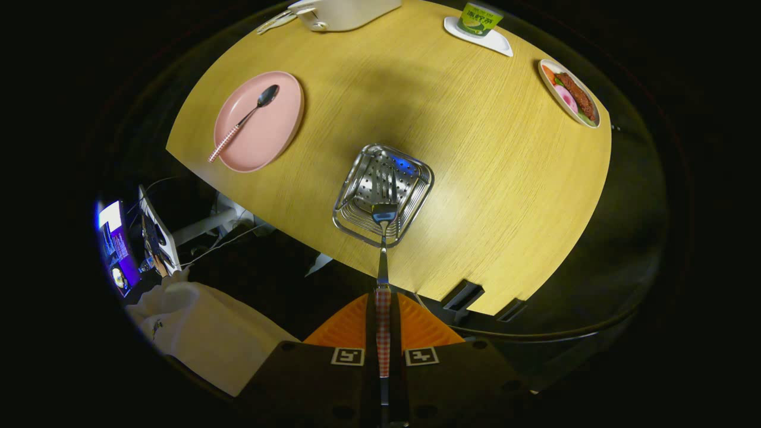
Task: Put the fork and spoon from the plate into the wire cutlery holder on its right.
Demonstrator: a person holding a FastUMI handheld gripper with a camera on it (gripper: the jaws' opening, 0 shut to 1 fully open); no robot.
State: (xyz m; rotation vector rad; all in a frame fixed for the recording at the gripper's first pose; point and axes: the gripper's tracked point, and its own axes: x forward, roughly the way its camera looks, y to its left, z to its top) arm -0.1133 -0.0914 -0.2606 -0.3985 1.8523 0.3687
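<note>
My gripper (383,312) is shut on the fork's checked handle, high above the table. The fork (384,238) points away from me, its tines hanging over the open top of the wire cutlery holder (357,217), a square metal basket with a perforated floor. To the holder's left lies the pink plate (270,128). On it rests the spoon (244,122), bowl toward the far side, checked handle reaching past the plate's near rim.
The wooden table (475,178) has its near edge just below the holder. A white appliance (342,13) stands at the far side, a green cup on a white coaster (480,21) to its right, and a plate of food (569,92) at the far right. A person's white sleeve (202,333) is left of my fingers.
</note>
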